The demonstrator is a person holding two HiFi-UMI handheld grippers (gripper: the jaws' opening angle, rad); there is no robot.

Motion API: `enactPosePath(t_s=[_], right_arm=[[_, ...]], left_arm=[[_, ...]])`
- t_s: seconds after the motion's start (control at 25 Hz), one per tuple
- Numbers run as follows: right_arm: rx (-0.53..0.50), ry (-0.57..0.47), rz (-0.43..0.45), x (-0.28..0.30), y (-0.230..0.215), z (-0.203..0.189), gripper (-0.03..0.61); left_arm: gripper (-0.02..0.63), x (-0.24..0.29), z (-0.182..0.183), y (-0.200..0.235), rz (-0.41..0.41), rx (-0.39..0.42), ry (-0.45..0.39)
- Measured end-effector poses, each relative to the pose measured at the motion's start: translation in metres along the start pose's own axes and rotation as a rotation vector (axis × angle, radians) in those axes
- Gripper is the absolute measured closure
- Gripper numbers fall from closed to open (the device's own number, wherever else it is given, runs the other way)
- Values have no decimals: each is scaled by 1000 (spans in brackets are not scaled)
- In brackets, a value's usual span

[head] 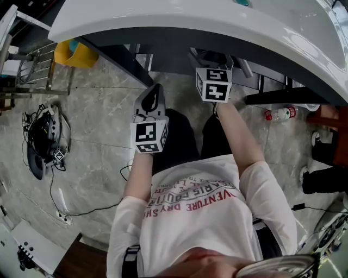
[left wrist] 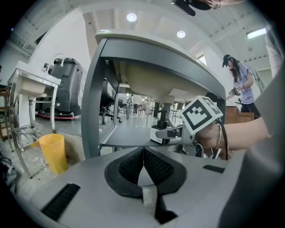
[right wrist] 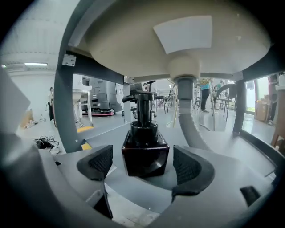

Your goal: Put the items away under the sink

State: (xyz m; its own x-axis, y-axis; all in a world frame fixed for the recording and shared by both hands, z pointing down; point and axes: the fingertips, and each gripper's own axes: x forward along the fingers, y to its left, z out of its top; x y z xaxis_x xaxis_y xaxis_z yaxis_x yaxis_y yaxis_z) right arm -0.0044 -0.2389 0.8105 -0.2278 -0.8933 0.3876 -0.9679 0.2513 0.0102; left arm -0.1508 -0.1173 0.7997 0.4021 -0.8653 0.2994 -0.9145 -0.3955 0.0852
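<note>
A dark pump bottle (right wrist: 144,147) stands upright on the grey shelf (right wrist: 213,151) under the white sink (head: 179,16). My right gripper (right wrist: 143,165) is open, with one pad on each side of the bottle's base and a small gap to each. In the head view only its marker cube (head: 213,84) shows, and its jaws are hidden under the sink rim. My left gripper (left wrist: 143,153) is shut on nothing, held lower and to the left (head: 151,103), short of the shelf. From the left gripper view the bottle (left wrist: 160,130) shows on the shelf beside the right gripper's cube (left wrist: 200,115).
The drain pipe (right wrist: 190,120) drops from the basin just right of the bottle. Grey frame legs (left wrist: 91,107) stand at the shelf's sides. On the floor are a yellow bin (head: 76,54), a metal rack (head: 32,70), a cabled device (head: 43,138) and a red-capped bottle (head: 280,114). A person (left wrist: 238,84) stands far off.
</note>
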Motion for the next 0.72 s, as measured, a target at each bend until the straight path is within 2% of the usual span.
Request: enactPosePath(t_s=[0.28,0.32,0.36,0.4,0.44,0.56,0.72], right_arm=[[6,-23,94,-59,18,-19,181],[2,-38,92,-66,18,-19,205],[2,-52,78,-74,17,-19,290],[7,-65,57,-81,14,-19,415],[11,-75,40,-89,12,-20,464],[16,-88,32,-113,10,-20,542],[26,-131,52,-141,2,-2,554]], left_arm=[[591,-6,12,-25,-15,0,-32],[591,-6,13,-30,-20,-3,-37],[591,-7,14,-34,-25,-4,-42],[591,-7,15,-39,-31,-5,-46],[591,-8,16,-43,-36,-6,-50],[591,-13,20,-54,-46,-31,-60],[591,-7,35,-72,-59,-108,-69]])
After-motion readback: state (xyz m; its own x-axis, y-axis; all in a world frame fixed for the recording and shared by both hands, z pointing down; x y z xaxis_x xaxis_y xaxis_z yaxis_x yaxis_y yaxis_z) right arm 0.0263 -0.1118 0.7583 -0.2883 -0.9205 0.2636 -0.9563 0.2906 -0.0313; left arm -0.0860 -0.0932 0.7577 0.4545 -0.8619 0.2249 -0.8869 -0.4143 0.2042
